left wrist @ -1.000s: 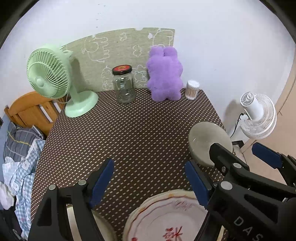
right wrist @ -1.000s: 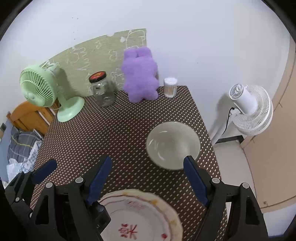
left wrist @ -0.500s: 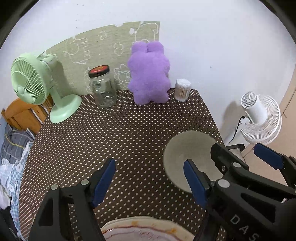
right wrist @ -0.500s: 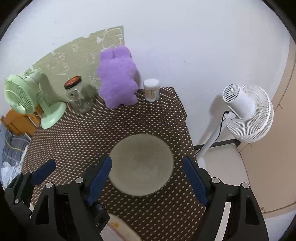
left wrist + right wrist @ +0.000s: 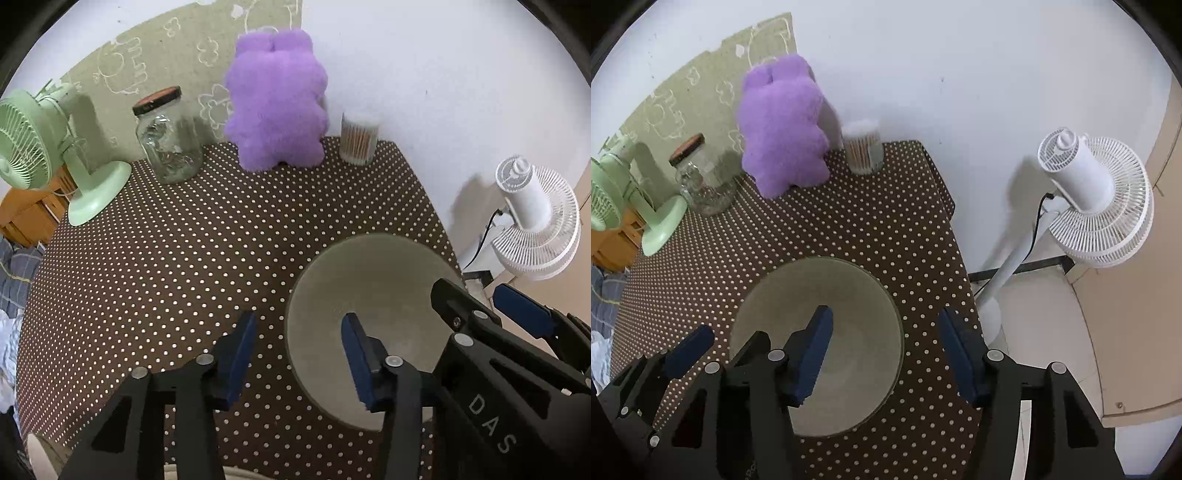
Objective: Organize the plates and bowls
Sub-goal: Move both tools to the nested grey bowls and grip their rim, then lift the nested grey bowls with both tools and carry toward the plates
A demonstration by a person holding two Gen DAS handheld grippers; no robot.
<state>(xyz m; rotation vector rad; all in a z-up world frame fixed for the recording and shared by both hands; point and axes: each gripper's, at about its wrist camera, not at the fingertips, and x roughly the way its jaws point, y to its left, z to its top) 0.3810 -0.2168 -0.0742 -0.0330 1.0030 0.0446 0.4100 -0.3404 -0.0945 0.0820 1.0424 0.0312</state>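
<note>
Between both grippers sits the bowl (image 5: 846, 332), its rim straddled on either side. The left gripper (image 5: 297, 354) and right gripper (image 5: 886, 350) are closing, each with one pad inside the bowl and one outside, neither yet pinching. Best to squeeze evenly and lift level. Just beyond the right gripper, the surface (image 5: 886, 221) edge drops off; leftward lies open room.
</note>
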